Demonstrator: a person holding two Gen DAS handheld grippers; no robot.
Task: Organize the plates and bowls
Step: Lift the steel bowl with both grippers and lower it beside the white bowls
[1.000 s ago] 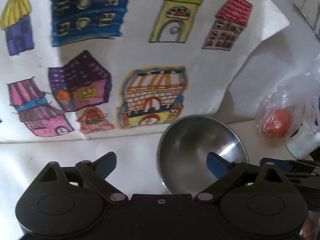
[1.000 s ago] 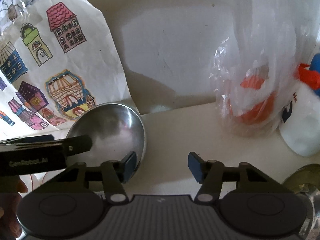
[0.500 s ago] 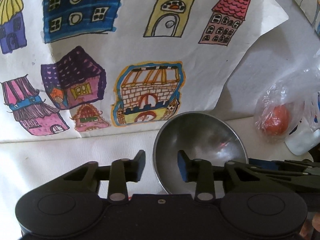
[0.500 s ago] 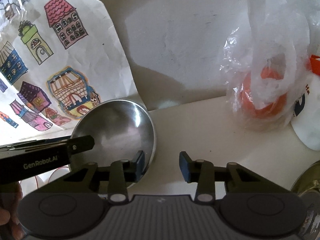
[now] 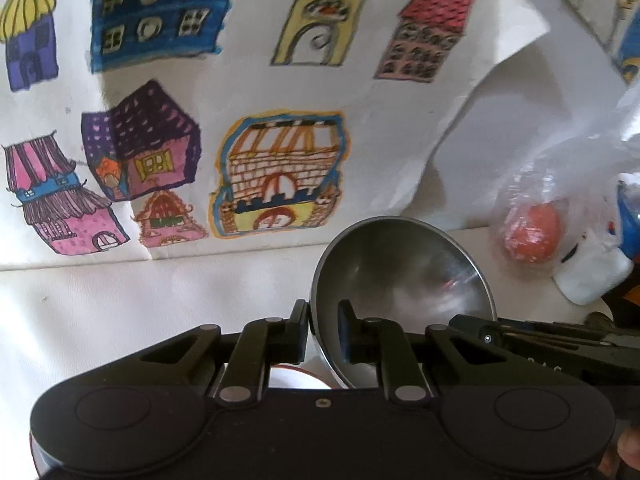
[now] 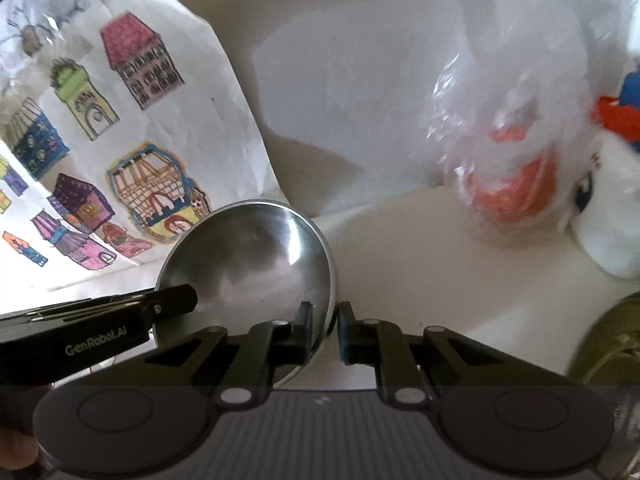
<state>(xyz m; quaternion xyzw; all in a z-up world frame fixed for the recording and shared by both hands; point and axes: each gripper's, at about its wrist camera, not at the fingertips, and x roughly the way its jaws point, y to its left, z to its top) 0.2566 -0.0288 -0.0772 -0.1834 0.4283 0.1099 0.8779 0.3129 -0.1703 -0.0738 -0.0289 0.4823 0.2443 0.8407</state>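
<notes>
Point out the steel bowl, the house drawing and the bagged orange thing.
steel bowl [image 5: 404, 268], left wrist view, inner wall.
house drawing [image 5: 280, 168], left wrist view, brick house.
bagged orange thing [image 6: 512, 196], right wrist view, orange middle.

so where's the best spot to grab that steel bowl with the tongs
Grip the thin rim, one finger inside and one outside. The steel bowl is tilted, with its open face toward the cameras, so its near side edges are exposed. The left tongs pinch its left edge and the right tongs its right edge.

Shiny metal bowl, matt paper drawing, crinkly plastic bag
</notes>
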